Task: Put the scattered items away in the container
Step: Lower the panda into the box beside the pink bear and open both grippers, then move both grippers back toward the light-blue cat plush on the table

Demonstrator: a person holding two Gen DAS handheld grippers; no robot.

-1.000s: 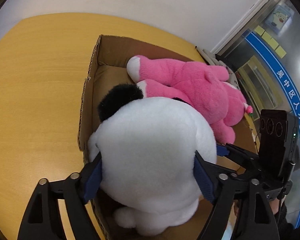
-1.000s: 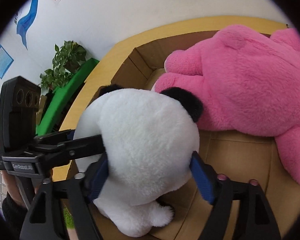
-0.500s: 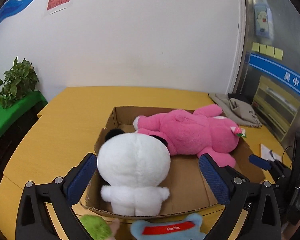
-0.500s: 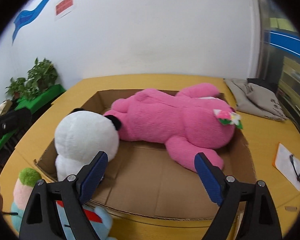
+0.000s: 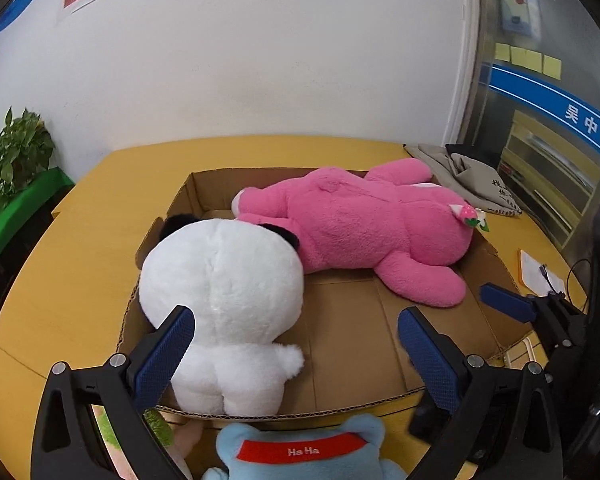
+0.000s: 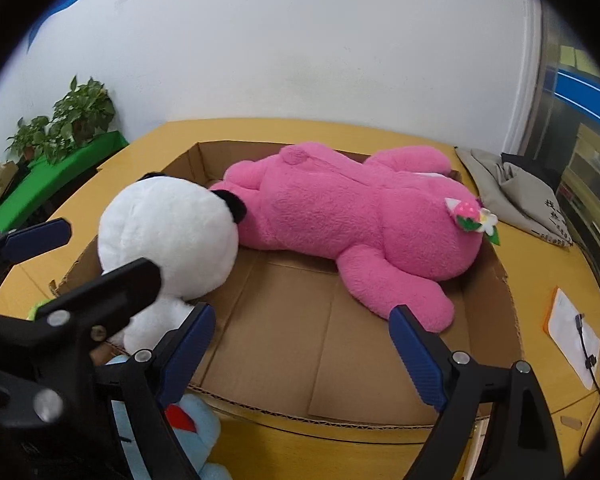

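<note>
White panda released, tongs withdrawn

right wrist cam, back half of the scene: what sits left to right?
Potted plants → white panda plush → pink plush bear → grey cloth bag → paper with a cable.

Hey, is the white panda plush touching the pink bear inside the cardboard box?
Touching. In the right wrist view the white panda plush has its black ear pressed into the pink bear, with no cardboard box floor showing between them.
</note>
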